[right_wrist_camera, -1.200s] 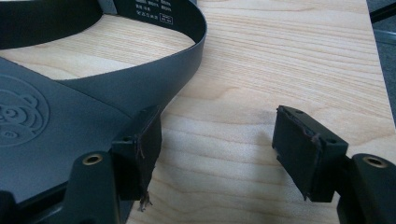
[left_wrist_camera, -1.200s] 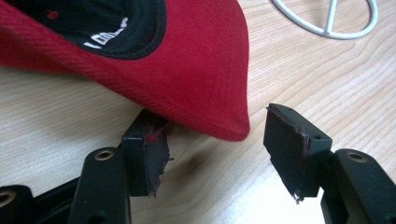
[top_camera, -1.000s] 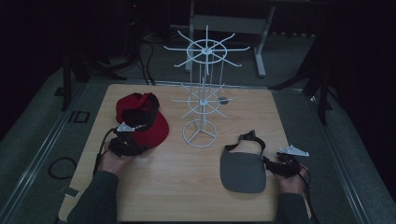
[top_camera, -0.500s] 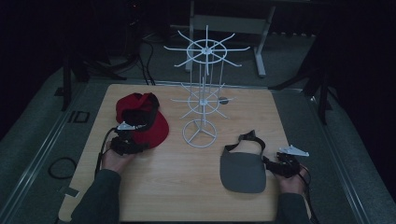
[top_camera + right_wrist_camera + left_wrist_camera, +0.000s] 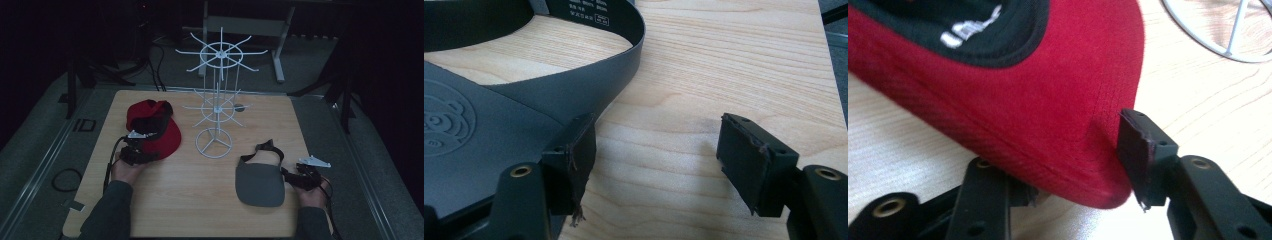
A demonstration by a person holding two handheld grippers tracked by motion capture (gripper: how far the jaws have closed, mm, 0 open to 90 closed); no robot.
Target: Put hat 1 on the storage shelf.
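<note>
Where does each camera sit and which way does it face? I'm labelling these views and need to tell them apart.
High view: above the person's side, looking forward and down on the table; both forearms, left gripper, right gripper.
Left gripper view: rides the left gripper, looking along its jaws at the red cap.
Right gripper view: rides the right gripper, facing the grey visor.
Shared: high and left gripper views both show the cap and the white rack.
</note>
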